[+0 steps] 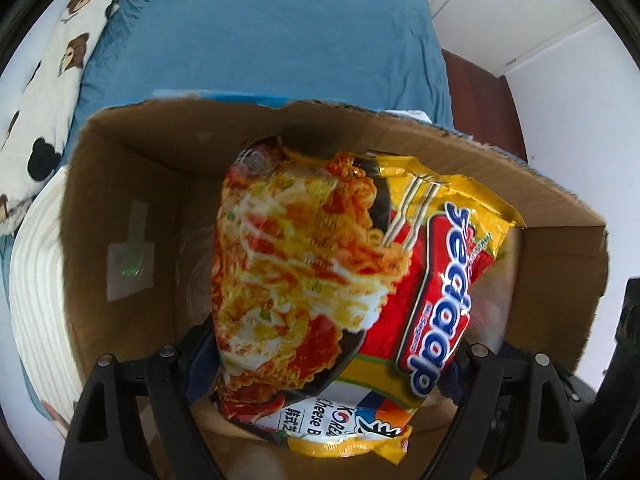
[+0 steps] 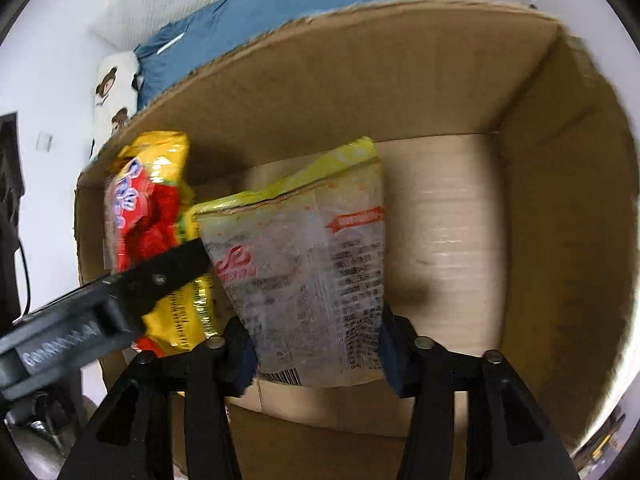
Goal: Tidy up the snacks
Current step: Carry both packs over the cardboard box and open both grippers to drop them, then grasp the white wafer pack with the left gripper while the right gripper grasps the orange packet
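An open brown cardboard box (image 1: pixel 132 184) fills both views, and both grippers point down into it. My left gripper (image 1: pixel 328 360) is shut on a yellow and red Sedaap noodle packet (image 1: pixel 320 260), which hangs inside the box near its left wall. In the right wrist view that packet (image 2: pixel 148 208) shows at the left with a black left finger (image 2: pixel 168 272) across it. My right gripper (image 2: pixel 316 344) stands open with a pale, clear-backed noodle packet (image 2: pixel 312 272) loose between its fingers, its printed back facing me, over the box floor (image 2: pixel 440 240).
The box sits on a bed with a blue cover (image 1: pixel 260 40). A bear-print pillow (image 1: pixel 52 80) and a white ribbed cushion (image 1: pixel 36 280) lie to its left. White wall and dark red floor (image 1: pixel 480 92) are on the right. The box's right half (image 2: pixel 540 240) holds nothing.
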Available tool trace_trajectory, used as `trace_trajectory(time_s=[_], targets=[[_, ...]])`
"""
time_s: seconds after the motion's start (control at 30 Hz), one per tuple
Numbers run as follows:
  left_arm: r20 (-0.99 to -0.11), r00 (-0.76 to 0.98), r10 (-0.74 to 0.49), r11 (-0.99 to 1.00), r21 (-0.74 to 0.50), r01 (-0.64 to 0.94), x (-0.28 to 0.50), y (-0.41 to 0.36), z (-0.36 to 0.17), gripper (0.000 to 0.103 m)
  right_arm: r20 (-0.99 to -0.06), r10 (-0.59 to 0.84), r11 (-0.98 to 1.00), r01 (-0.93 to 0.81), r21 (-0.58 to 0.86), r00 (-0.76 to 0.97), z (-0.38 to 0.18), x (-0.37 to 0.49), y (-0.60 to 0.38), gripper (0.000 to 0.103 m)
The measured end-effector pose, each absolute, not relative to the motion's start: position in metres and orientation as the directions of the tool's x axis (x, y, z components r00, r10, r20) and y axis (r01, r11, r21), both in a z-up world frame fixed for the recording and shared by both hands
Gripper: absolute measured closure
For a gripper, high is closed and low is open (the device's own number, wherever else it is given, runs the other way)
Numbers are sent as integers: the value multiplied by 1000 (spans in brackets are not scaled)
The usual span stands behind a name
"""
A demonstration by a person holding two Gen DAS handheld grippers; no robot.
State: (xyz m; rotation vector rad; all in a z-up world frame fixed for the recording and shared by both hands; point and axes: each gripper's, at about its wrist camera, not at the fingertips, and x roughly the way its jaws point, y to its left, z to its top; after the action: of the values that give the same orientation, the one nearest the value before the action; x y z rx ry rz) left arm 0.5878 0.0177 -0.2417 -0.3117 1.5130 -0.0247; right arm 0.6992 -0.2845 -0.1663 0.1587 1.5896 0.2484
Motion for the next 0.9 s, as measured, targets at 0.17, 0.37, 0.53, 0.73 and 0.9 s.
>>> trace_trajectory(time_s=[0.17, 0.37, 0.53, 0.73, 0.9], targets=[[-970, 64, -235, 951, -243, -190, 585, 13, -248, 14, -971, 236, 967, -93, 239, -46, -177, 710, -277, 11], [-967, 98, -235, 951, -250, -183, 574, 10, -230, 13, -975, 219, 970, -104, 221, -32, -177, 704, -272, 6], [-972, 137, -193, 970, -210, -124, 558, 11, -204, 13, -978, 211, 970, -125, 208, 9, -157, 684, -276, 6], [-959, 257, -122, 983, -152, -102, 507, 13, -155, 13, -971, 209, 972, -135, 194, 113, -122, 650, -286, 6], [-930, 351, -108, 982, -154, -106, 478, 31, -114, 13, -961, 209, 972, -145, 184, 180, -88, 612, -291, 6]])
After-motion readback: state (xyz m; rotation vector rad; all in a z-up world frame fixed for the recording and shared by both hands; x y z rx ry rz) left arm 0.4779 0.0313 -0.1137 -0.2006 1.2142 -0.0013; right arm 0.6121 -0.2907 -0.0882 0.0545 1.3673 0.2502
